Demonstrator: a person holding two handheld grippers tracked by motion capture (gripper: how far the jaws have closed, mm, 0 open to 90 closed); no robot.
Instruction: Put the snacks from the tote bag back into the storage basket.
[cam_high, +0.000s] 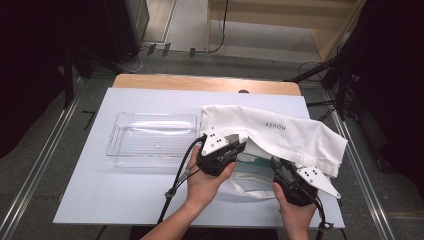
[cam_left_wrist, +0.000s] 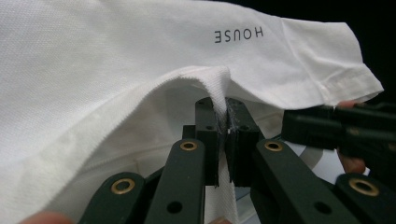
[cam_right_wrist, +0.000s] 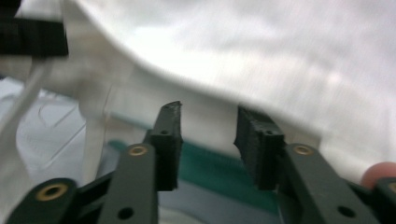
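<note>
From above, a white cotton garment printed HOUSE (cam_high: 280, 132) lies on the white tabletop (cam_high: 100, 185) beside a clear plastic tray (cam_high: 150, 137); the left hand-held gripper (cam_left_wrist: 226, 135) pinches its ribbed edge; the right hand-held gripper (cam_right_wrist: 208, 140) stands open

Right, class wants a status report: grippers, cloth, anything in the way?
Left gripper shut on white cloth. Right gripper open, at cloth. Clear tray beside.

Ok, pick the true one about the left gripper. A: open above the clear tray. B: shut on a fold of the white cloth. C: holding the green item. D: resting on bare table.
B: in the left gripper view, the left gripper has its jaws pressed together on a ribbed fold of the white cloth.
</note>
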